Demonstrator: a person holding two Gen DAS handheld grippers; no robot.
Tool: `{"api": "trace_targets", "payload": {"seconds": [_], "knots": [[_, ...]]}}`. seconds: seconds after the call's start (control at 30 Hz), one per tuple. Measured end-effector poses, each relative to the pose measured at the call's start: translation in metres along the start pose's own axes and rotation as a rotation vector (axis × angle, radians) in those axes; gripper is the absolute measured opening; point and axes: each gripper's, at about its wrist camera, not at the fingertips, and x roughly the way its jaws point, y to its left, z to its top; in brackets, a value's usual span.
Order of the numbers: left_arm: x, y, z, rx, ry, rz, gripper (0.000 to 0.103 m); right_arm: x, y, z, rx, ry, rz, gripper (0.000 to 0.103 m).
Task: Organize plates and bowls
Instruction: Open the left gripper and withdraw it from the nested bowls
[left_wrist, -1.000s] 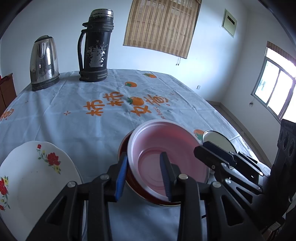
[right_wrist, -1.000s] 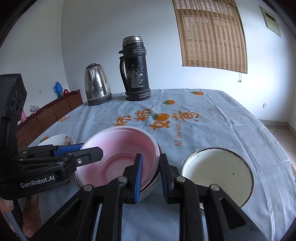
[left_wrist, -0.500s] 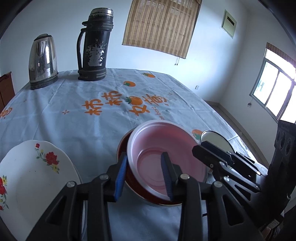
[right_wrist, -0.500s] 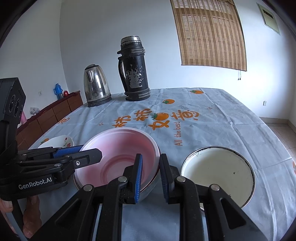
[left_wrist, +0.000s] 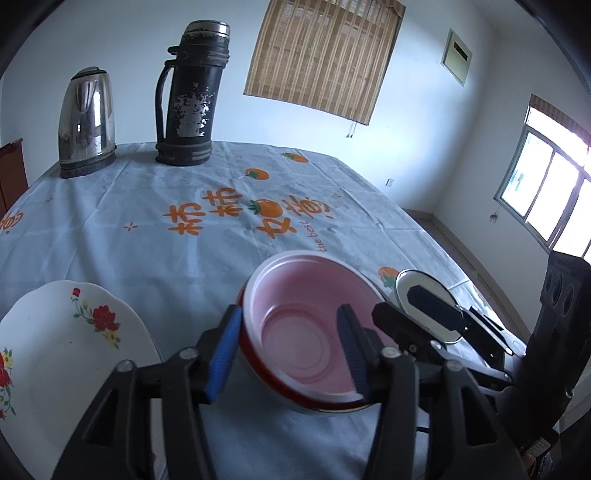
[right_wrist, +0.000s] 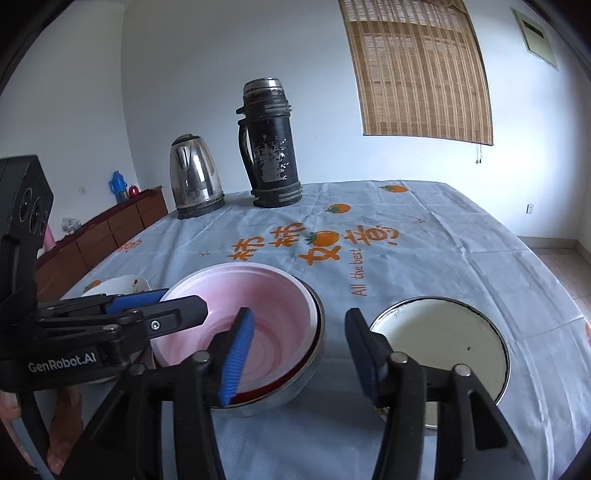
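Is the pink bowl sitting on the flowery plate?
No, the pink bowl sits nested in a red-rimmed metal bowl, with the flowered plate lying apart on the tablecloth beside it.

A table (left_wrist: 110, 236) covered by a pale blue cloth printed with orange characters and fruit carries everything. At its far edge stand a steel kettle (left_wrist: 86, 123) and, just beside it, a tall black flask (left_wrist: 192, 96). Nearer lie a white flowered plate (left_wrist: 66, 343), a red-rimmed metal bowl (right_wrist: 295, 384) with a pink bowl (right_wrist: 258, 317) nested in it, and a white enamel plate (right_wrist: 443, 336) just beside them
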Motion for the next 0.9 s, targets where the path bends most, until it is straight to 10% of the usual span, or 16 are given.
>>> {"api": "trace_targets", "payload": {"seconds": [0.4,0.9], "knots": [[0.002,0.001,0.000,-0.012,0.004,-0.075,0.081,-0.005,0.000,0.001,-0.001,-0.034,-0.033,0.065],[-0.007,0.006,0.004,-0.053,-0.066,-0.019,0.082,-0.026,-0.027,0.007,0.046,-0.112,-0.149,0.065]]}}
